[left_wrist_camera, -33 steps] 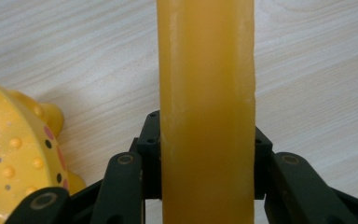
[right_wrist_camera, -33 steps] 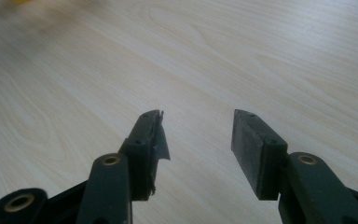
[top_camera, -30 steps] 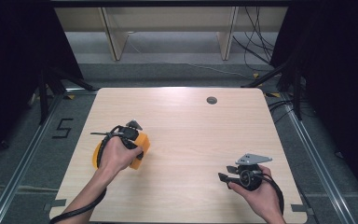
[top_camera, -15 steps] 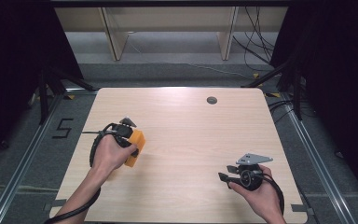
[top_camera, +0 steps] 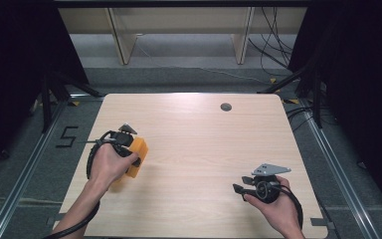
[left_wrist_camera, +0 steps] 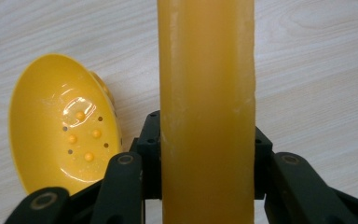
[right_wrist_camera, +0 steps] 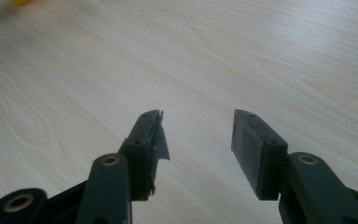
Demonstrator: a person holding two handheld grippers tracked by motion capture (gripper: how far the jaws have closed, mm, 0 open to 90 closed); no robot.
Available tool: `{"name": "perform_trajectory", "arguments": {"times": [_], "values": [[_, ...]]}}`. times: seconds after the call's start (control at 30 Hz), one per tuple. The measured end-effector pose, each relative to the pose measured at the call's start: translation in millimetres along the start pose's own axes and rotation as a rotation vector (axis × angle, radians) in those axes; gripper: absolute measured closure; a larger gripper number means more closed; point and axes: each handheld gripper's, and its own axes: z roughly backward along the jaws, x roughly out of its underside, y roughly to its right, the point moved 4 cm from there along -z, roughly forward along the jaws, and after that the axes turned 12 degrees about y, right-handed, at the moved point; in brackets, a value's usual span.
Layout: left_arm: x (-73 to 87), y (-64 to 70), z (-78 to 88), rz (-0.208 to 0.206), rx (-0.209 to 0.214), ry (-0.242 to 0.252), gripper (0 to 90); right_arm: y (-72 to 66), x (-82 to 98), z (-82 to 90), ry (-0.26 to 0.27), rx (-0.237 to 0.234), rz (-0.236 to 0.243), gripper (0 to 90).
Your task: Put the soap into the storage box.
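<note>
My left gripper [top_camera: 131, 149] is shut on an orange-yellow soap bar [top_camera: 138, 155], held a little above the left side of the wooden table [top_camera: 204, 134]. In the left gripper view the soap bar [left_wrist_camera: 207, 93] stands upright between the black jaws of the left gripper [left_wrist_camera: 207, 158], which press its two sides. A yellow soap dish [left_wrist_camera: 65, 130] with small holes and bumps lies tilted on the table just behind and left of the bar. My right gripper [top_camera: 239, 189] rests low at the table's front right. In its own view the right gripper [right_wrist_camera: 198, 140] stands open over bare wood.
A small dark round grommet [top_camera: 226, 106] sits near the table's far edge. Beyond the table are pale shelf legs [top_camera: 122, 42] and loose cables [top_camera: 273, 50] on the grey floor. Metal rails [top_camera: 335, 169] run along both sides.
My left hand has lifted the soap bar slightly and carried it a little toward the far right, off the yellow dish. The right hand has stayed still.
</note>
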Motion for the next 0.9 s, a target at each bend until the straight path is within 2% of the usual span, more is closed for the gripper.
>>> {"name": "perform_trajectory", "arguments": {"times": [0.6,0.63,0.83,0.9], "values": [[0.0,-14.6,6.7,0.023,-0.01,0.009,60.5,-0.1,-0.1,-0.2,0.0,0.0,-0.001,52.8],[0.1,-15.8,7.6,0.019,-0.023,0.005,60.5,-0.1,0.0,-0.2,-0.002,0.0,0.003,52.8],[-0.3,-19.1,9.5,0.035,-0.023,0.009,60.5,-0.2,0.1,-0.4,-0.003,-0.001,0.004,52.8],[-0.1,-19.0,11.1,0.061,-0.039,0.0,60.5,-0.1,0.2,-0.4,-0.004,-0.001,0.003,52.8]]}}
